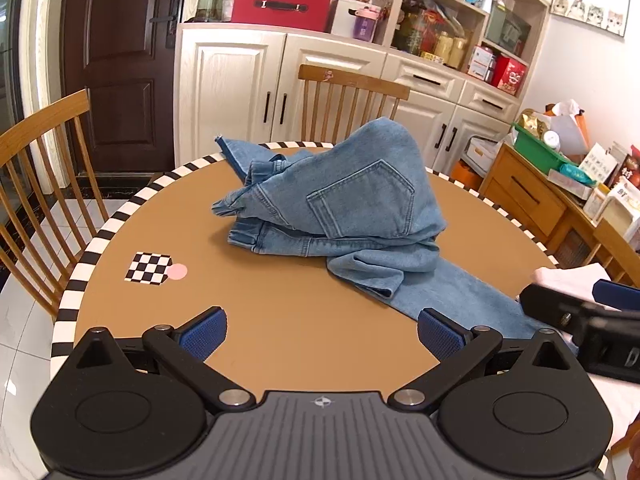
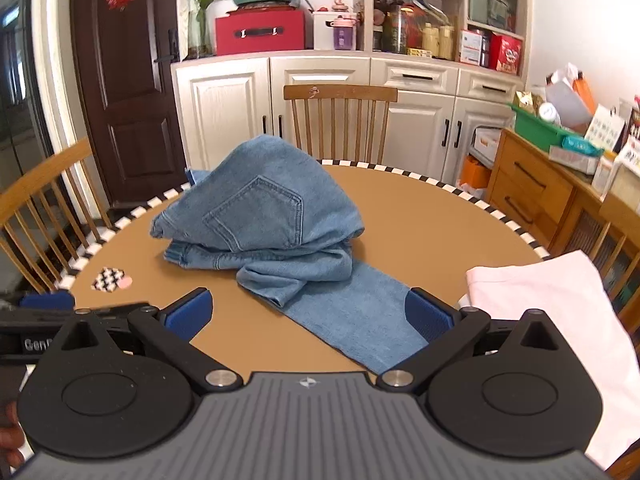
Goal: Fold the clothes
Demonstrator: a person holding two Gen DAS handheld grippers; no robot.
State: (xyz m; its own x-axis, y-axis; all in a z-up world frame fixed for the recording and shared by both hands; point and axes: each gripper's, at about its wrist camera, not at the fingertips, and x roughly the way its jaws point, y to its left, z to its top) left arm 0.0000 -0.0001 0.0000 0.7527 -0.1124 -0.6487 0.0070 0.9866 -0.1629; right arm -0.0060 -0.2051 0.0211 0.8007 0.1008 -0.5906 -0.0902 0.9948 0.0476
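A pair of light blue jeans (image 1: 352, 208) lies crumpled in a heap on the round brown table (image 1: 280, 344), back pocket up, with one leg stretching toward the near right edge. The jeans also show in the right wrist view (image 2: 276, 224). My left gripper (image 1: 322, 334) is open and empty, low over the near table edge, short of the heap. My right gripper (image 2: 308, 316) is open and empty, hovering over the stretched jeans leg (image 2: 360, 320). A folded pale pink garment (image 2: 552, 304) lies at the table's right edge.
Wooden chairs stand at the far side (image 1: 352, 100) and the left (image 1: 40, 184). A checkerboard marker with a pink dot (image 1: 154, 269) is on the table's left. White cabinets (image 2: 320, 104) and a cluttered wooden sideboard (image 2: 552, 184) stand behind.
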